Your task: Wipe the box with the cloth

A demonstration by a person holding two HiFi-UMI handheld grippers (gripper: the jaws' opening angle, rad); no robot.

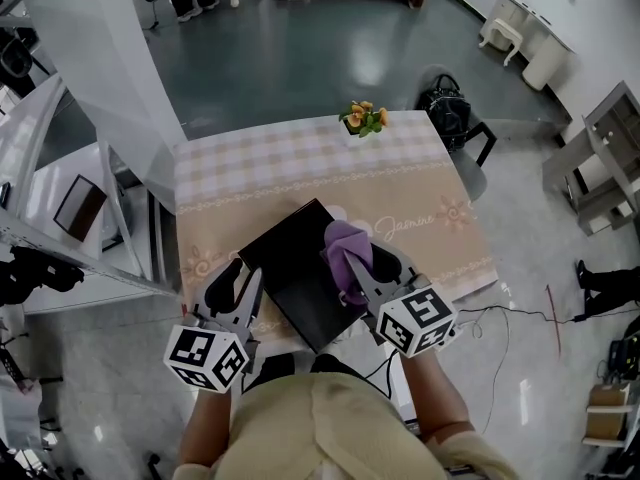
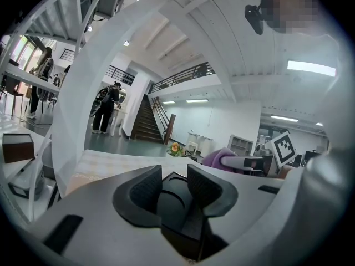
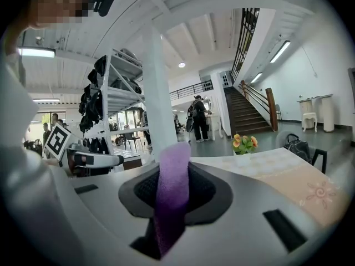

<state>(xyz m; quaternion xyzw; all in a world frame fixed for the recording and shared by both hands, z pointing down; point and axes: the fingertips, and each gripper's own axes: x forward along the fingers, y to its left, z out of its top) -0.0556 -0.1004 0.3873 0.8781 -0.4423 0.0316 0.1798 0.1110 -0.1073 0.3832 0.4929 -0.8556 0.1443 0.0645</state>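
My left hand-held gripper [image 1: 243, 271] has its jaws part-way apart, clamped on the near-left corner of the black box [image 1: 300, 268]. The box lies on the tabletop [image 1: 300, 158], near its front edge. My right hand-held gripper [image 1: 366, 268] is pinched tight on the purple cloth [image 1: 347, 250], which rests on the box's right side. Only readable writing: cursive lettering [image 1: 405, 223] on the tabletop cover, just right of the box, looks like "Jasmine". Both grippers' cubes carry black-and-white square markers [image 1: 425, 313]. Orange flowers [image 1: 364, 118] stand at the far edge.
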